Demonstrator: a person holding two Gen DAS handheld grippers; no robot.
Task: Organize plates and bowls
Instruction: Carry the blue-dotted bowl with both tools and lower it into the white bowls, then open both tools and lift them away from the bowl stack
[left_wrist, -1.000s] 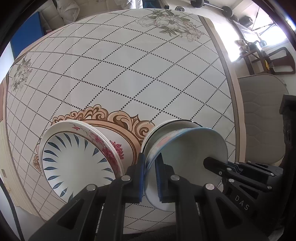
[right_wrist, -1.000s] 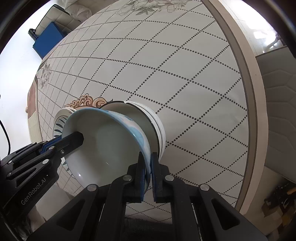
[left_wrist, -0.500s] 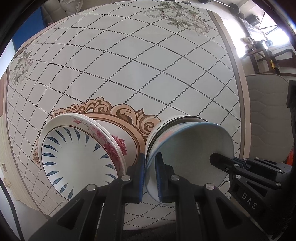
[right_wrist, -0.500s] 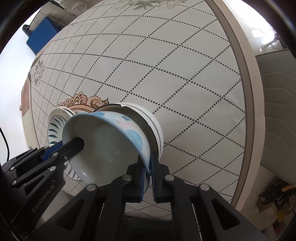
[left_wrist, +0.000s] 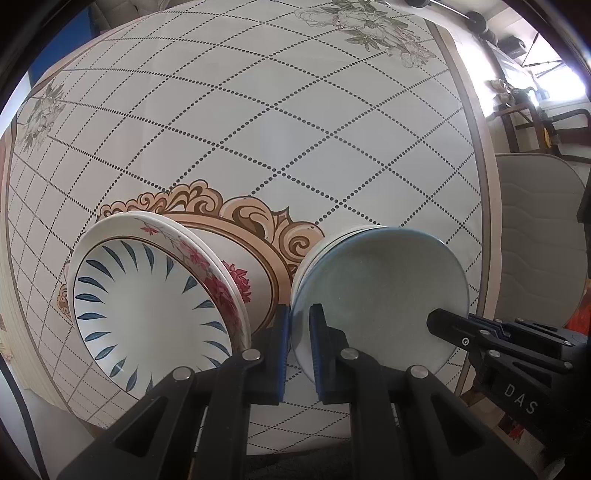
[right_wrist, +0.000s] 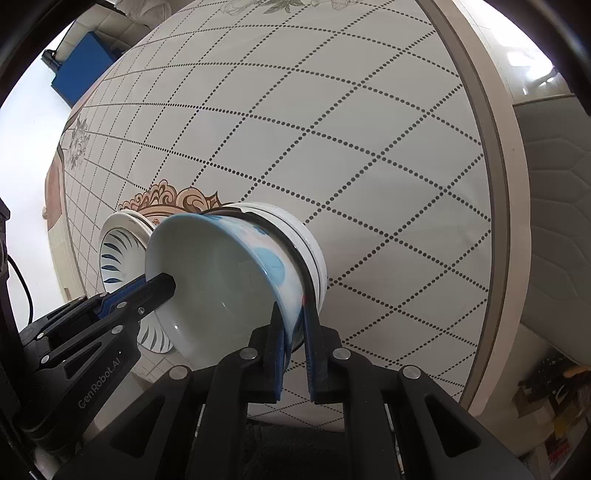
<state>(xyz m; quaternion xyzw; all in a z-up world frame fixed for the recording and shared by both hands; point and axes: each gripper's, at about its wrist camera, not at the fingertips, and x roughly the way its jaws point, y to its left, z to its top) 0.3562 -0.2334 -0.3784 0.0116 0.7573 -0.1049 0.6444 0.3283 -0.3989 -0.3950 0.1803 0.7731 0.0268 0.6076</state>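
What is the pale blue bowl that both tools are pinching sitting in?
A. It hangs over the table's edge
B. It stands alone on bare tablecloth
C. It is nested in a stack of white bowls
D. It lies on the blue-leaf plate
C: the pale blue bowl sits inside the white bowls, whose rims show just behind it; the blue-leaf plate lies apart, beside it.

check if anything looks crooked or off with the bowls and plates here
The blue-spotted bowl sits tilted in the white bowl stack rather than nested flat, with the left gripper and right gripper both pinching its rim. The plate stack beside it looks tidy. No chips or spills show.
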